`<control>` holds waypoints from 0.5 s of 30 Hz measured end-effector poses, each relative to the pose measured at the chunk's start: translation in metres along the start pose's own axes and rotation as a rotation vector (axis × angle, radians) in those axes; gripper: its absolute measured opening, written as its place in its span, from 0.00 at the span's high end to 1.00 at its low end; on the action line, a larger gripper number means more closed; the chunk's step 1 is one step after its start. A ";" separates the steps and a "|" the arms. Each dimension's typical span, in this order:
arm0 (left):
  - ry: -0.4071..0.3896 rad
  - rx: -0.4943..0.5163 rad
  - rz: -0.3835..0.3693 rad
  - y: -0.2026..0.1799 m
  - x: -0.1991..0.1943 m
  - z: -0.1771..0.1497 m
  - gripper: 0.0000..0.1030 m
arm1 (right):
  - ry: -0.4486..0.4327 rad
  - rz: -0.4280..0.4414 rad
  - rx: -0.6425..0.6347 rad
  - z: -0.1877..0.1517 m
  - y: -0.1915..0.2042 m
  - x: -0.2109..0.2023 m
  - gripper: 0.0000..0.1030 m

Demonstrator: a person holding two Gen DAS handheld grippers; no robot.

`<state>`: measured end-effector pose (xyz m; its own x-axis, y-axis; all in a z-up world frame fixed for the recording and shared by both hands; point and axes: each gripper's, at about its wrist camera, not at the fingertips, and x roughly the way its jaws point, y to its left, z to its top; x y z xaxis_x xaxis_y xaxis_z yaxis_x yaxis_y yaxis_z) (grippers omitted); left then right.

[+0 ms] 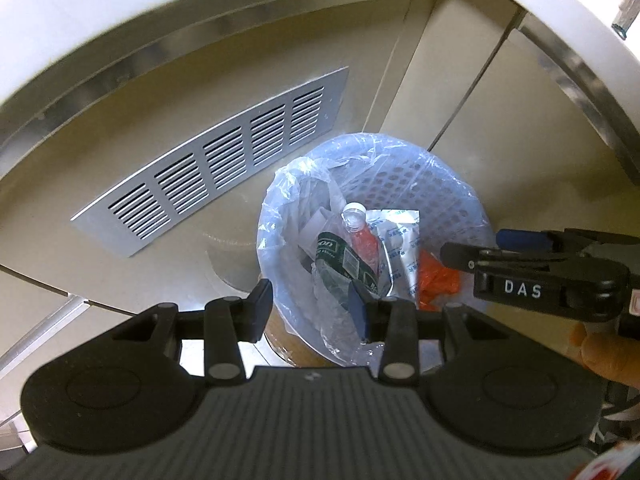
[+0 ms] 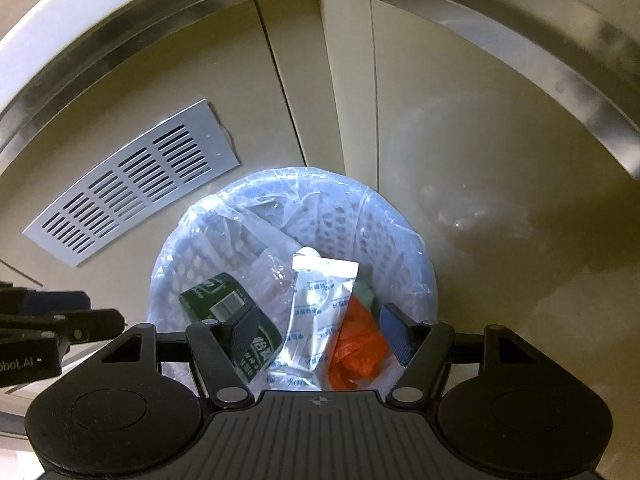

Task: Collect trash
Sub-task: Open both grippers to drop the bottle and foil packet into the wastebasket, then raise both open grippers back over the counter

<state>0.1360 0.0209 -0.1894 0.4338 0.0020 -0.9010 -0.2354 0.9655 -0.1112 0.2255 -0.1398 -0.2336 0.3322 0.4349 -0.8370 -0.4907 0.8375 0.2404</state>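
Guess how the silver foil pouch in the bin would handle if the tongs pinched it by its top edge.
The silver foil pouch looks flat and creased, so probably floppy and light; it would likely dangle from the pinch. Its glossy film may slip between the pads. It leans among the green-labelled bottle and the orange wrapper in the lined bin, so lifting might drag those.

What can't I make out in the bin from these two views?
- Bottom of the white perforated bin: both views, buried under trash.
- Green-labelled bottle: lower end behind the right claw in its view.
- Silver foil pouch: print too small to read.
- Floor in front of the bin: cut off by both claw bodies.
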 end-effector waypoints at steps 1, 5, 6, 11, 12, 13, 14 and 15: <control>-0.005 0.001 0.000 0.000 -0.002 0.000 0.64 | -0.002 0.000 -0.004 0.000 0.001 -0.003 0.35; -0.029 0.008 -0.003 0.002 -0.015 0.000 0.64 | -0.016 0.001 -0.018 0.002 0.007 -0.020 0.35; -0.035 0.010 -0.004 0.002 -0.019 0.000 0.64 | -0.021 0.001 -0.022 0.003 0.008 -0.026 0.35; -0.069 0.020 -0.011 0.002 -0.038 0.000 0.64 | -0.061 0.003 -0.046 0.005 0.018 -0.057 0.35; -0.076 0.021 -0.014 0.002 -0.042 0.000 0.64 | -0.069 0.004 -0.049 0.006 0.019 -0.063 0.35; -0.084 0.024 -0.018 0.002 -0.047 0.000 0.64 | -0.078 0.005 -0.052 0.006 0.021 -0.070 0.35; -0.092 0.027 -0.021 0.001 -0.052 0.001 0.64 | -0.088 0.006 -0.055 0.007 0.023 -0.077 0.35; -0.101 0.031 -0.024 0.001 -0.057 0.001 0.64 | -0.097 0.008 -0.058 0.009 0.024 -0.083 0.35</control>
<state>0.1122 0.0224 -0.1377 0.5247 0.0034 -0.8513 -0.1975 0.9732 -0.1178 0.1928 -0.1526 -0.1538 0.4034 0.4738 -0.7828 -0.5386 0.8146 0.2154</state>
